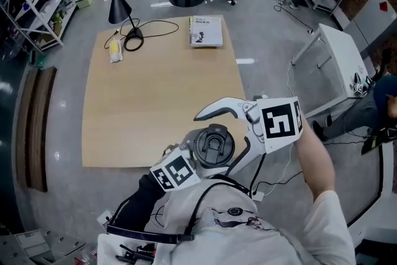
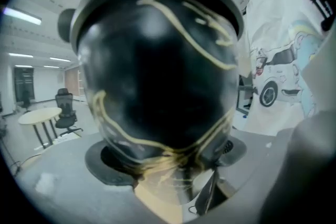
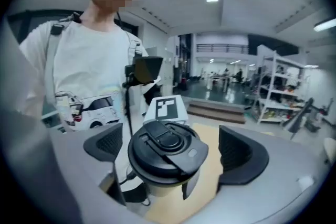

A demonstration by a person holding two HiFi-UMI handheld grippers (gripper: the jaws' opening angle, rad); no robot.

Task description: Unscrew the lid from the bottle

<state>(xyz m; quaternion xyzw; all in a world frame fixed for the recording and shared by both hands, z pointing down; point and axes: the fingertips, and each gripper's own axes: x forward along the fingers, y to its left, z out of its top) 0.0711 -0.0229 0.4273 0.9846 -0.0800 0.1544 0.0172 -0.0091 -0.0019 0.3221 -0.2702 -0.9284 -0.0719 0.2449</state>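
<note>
"Head view, counts?"
"One bottle (image 2: pixel 157 76), one lid (image 3: pixel 167 147) on it, two grippers. Bottle's in the air near the chest (image 1: pixel 239 220)."
"Grip?"
"Left gripper (image 2: pixel 170 160) clamps bottle; right gripper (image 3: pixel 173 153) spread around lid, pads off it."

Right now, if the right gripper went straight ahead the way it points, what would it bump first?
Probably the black lid of the bottle. It sits straight ahead, between the open jaws of the right gripper, and neither pad seems to touch it.
</note>
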